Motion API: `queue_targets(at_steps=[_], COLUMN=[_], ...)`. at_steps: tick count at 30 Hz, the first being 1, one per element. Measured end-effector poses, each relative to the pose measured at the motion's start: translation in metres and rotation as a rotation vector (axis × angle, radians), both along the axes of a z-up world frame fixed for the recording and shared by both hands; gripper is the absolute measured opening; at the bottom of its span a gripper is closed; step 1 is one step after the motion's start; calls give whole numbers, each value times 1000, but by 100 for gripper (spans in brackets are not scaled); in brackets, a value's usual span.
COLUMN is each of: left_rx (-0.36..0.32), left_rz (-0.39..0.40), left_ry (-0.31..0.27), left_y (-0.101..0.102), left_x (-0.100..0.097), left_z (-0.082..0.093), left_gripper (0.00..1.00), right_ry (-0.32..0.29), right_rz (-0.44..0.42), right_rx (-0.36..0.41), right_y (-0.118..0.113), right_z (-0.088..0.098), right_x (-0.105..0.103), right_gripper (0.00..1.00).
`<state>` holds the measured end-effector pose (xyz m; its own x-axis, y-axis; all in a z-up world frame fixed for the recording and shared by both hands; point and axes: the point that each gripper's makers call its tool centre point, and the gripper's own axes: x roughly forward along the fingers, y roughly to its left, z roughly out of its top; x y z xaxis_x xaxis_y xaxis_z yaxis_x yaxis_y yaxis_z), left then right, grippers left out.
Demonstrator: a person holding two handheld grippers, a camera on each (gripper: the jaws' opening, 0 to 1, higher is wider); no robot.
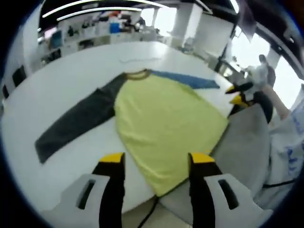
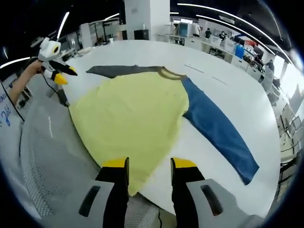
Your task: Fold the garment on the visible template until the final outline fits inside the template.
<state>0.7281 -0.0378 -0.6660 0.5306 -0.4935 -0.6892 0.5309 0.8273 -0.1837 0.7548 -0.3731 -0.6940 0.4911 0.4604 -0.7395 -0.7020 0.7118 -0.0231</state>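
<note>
Left gripper view looks along the left gripper, whose yellow-tipped black jaws stand apart with nothing between them, above the near hem of a shirt spread flat on a white table. The shirt has a yellow body, a brownish collar, a dark grey sleeve stretched out toward the left of the view and a blue sleeve running off to the right. One corner of the yellow hem hangs over the table's edge beside a grey mesh chair. The right gripper comes in from the right of this view, held by a person's hand; its tips look slightly parted, though it is too small to be sure. In the right gripper view the right gripper also has its jaws spread and empty, poised over the hem of the shirt, with the blue sleeve lying out to the right and the dark grey sleeve at the far side. The left gripper shows at upper left, held in a hand near the table's edge. Desks and shelves stand in the background.
</note>
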Motion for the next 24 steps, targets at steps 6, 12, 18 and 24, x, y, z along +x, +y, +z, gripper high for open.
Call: queue_targets(at_steps=[6,12,18,24], left_rx=[16,-62,-72,-92], left_rz=[-34,-69,-56,-48], left_ry=[-41,-71,-118,-113], left_y=[-12,-29,-30,-36], left_x=[1,0,2,2], left_z=[13,32,47,52], left_gripper=[68,75,79,85], right_ry=[-32,-55,-90,-118], right_rz=[-41,-49,-82,-107], right_rx=[13,13,34,19], right_y=[-15,-24,-39,-55], right_z=[9,15,25,27], right_x=[9,15,30,43], right_gripper=[42,53,65,78])
